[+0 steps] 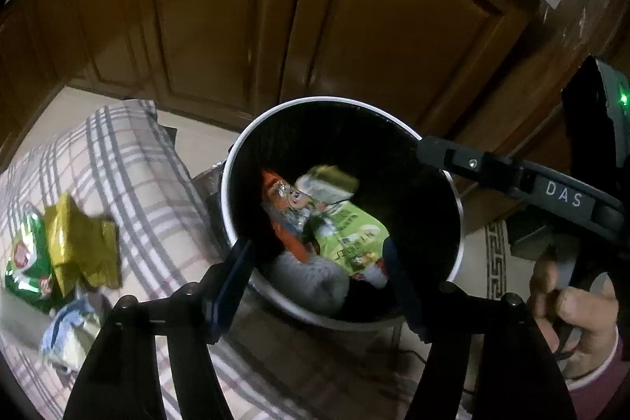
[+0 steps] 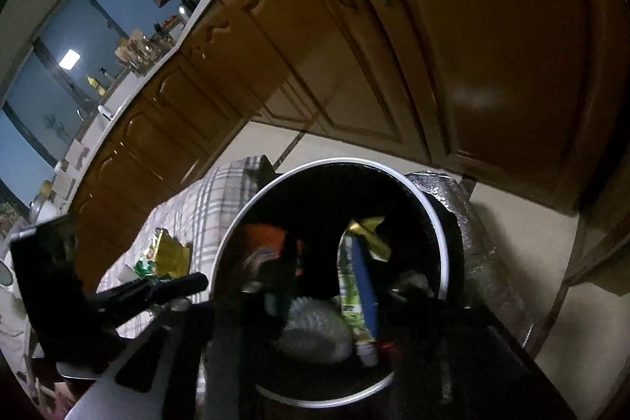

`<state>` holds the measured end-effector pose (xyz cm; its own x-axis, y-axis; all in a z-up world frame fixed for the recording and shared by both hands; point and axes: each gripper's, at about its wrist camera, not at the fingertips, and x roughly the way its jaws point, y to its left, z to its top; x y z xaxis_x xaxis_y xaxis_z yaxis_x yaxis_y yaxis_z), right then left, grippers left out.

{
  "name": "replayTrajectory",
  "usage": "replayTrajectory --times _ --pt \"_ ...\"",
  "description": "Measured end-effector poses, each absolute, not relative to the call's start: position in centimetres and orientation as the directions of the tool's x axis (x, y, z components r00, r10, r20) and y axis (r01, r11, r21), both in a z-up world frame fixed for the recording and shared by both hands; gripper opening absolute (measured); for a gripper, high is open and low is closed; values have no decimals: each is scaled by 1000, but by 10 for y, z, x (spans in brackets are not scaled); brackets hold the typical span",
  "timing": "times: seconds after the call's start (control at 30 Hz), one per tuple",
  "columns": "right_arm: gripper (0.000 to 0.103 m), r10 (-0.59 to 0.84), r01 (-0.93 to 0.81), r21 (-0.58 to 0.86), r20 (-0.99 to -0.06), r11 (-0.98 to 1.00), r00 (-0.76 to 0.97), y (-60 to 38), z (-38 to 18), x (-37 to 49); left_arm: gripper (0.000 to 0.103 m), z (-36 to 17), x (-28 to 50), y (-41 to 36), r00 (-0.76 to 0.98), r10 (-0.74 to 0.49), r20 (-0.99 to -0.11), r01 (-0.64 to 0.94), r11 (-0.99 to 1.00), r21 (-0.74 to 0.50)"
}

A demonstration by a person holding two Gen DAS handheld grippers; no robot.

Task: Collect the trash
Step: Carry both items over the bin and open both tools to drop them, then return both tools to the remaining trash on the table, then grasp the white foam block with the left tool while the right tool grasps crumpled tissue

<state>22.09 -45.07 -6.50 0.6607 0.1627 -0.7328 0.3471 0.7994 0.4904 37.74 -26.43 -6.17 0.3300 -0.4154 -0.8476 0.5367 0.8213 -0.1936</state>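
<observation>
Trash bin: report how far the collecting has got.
Done: the bin already holds an orange wrapper, a light green packet and more. In hand: nothing; the left gripper is open over the bin. Left: a green bag, a yellow wrapper and a blue-white scrap on the checked cloth.

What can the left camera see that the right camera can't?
Only the left wrist view shows a hand and a blue-white wrapper on the checked cloth. Only the right wrist view shows a window and the worktop with things on it. Both show the bin with wrappers inside, the green packet, the yellow packet and the brown cupboards.
</observation>
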Motion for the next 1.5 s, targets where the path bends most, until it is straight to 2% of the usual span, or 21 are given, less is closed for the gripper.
replayTrajectory --times 0.03,0.13,0.2,0.3,0.6,0.73,0.8,1.0,1.27,1.5 --pt "37 165 346 496 -728 796 665 -450 -65 218 68 -62 374 -261 336 -421 -842 535 822 -197" --pt "50 177 336 518 -710 787 681 -446 -63 211 71 -61 359 -244 361 -437 -824 522 827 -209" --pt "65 184 326 530 -697 783 693 -439 -62 204 71 -62 345 -229 377 -443 -813 507 834 -220" --pt "81 205 308 556 -676 772 708 -424 -61 196 72 -63 326 -201 395 -450 -801 479 845 -238" --pt "88 244 213 564 -625 798 742 -366 -52 177 72 -65 267 -104 481 -417 -771 350 898 -267" --pt "89 257 189 554 -627 811 735 -343 -51 175 71 -63 251 -70 511 -382 -770 297 919 -259" --pt "94 276 169 549 -633 819 723 -330 -52 177 72 -65 244 -48 525 -363 -769 260 930 -261" --pt "94 313 104 516 -654 850 688 -286 -56 178 71 -65 228 -10 545 -320 -775 184 947 -262" --pt "94 336 46 484 -670 874 662 -249 -61 191 71 -55 222 16 564 -294 -771 138 955 -263" --pt "94 344 55 490 -683 870 645 -237 -71 208 72 -53 235 20 571 -284 -770 161 959 -235"
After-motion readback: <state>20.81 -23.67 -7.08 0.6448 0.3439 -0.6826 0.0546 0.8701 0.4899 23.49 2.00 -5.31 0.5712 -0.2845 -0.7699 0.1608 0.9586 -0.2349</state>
